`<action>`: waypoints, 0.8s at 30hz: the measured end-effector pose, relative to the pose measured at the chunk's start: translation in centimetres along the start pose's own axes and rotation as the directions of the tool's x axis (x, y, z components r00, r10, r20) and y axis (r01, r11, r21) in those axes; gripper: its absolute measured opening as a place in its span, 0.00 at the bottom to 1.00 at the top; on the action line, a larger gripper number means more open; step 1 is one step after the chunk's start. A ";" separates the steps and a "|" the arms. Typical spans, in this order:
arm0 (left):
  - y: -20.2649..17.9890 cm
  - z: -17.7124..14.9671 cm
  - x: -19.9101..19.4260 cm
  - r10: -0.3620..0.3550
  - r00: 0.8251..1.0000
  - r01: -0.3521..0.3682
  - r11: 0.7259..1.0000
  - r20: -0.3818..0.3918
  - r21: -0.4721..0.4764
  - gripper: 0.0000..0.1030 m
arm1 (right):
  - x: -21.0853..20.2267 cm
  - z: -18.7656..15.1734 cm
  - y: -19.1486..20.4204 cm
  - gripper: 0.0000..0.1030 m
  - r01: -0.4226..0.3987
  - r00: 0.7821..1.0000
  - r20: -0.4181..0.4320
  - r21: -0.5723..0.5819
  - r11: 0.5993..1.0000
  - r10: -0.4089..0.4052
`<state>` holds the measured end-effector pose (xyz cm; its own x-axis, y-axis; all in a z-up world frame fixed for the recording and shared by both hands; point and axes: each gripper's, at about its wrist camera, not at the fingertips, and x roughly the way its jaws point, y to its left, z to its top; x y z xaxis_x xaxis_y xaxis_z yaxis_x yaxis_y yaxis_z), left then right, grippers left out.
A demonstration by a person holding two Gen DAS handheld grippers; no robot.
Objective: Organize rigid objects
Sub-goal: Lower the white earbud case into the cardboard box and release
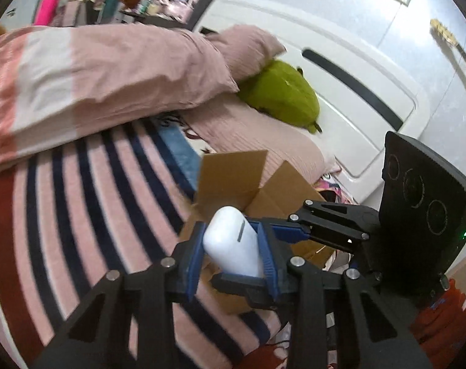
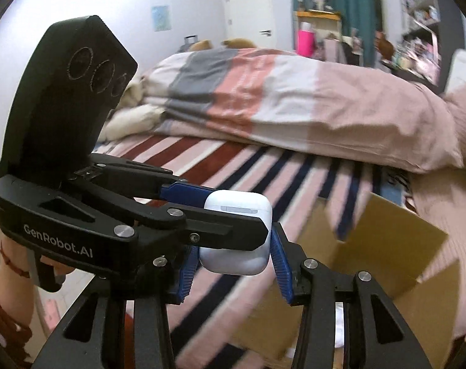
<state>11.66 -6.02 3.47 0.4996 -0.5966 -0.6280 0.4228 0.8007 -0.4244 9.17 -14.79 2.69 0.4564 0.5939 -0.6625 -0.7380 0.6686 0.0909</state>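
White and glossy, one earbud case (image 1: 233,243) is seen pinched between the blue pads of the left gripper (image 1: 231,247), whose jaws are clamped against its two flat sides. The case's long axis is seen to run forward along the fingers, its rounded end projecting past the tips. From the right wrist view the same case (image 2: 237,233) is seen between the pads of the right gripper (image 2: 234,264) as well, but those blue pads (image 2: 280,272) are spread wider than the case, and a gap is visible on at least one side; the right gripper is therefore judged released around it, not gripping. The two grippers are crossed at the case, the left one entering from the side.

Beyond and below the case, one open cardboard box (image 1: 257,187) is seen on the striped blanket (image 1: 88,184), with its flaps raised. In the right wrist view the box (image 2: 380,246) lies ahead and to the right of the case. The case is held above the blanket, just short of the box opening, so the coming move is judged to be a carry forward and down into the box, or a handover first.

Farther from the case, one folded duvet (image 1: 110,77) and one green plush toy (image 1: 282,95) are seen.
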 end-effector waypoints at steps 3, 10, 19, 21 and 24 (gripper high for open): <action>-1.9 1.7 3.2 0.014 0.998 -0.012 0.999 -0.068 0.043 0.30 | -1.1 -0.5 -3.6 0.39 0.025 0.999 -0.023 0.073 0.997 -0.024; -4.5 2.2 8.3 0.076 0.979 -0.057 0.993 -0.190 0.102 0.31 | -1.4 -2.5 -8.6 0.39 0.096 0.988 -0.138 0.157 0.983 -0.075; -5.1 1.6 6.8 0.188 0.974 -0.171 0.976 -0.128 0.132 0.75 | -1.3 -4.2 -10.1 0.46 0.137 0.976 -0.194 0.176 0.975 -0.102; -5.2 1.4 5.4 0.213 0.973 -0.201 0.971 -0.091 0.129 0.79 | -1.7 -4.2 -10.1 0.54 0.134 0.978 -0.181 0.182 0.974 -0.101; -5.5 0.9 2.8 0.278 0.960 -0.275 0.953 -0.010 0.127 0.89 | -2.5 -3.9 -9.6 0.61 0.140 0.982 -0.153 0.166 0.976 -0.115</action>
<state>11.41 -12.12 4.61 0.5901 -0.3498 -0.7276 0.3614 0.9204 -0.1493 13.18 -24.42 0.52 0.4570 0.4376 -0.7744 -0.5741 0.8101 0.1190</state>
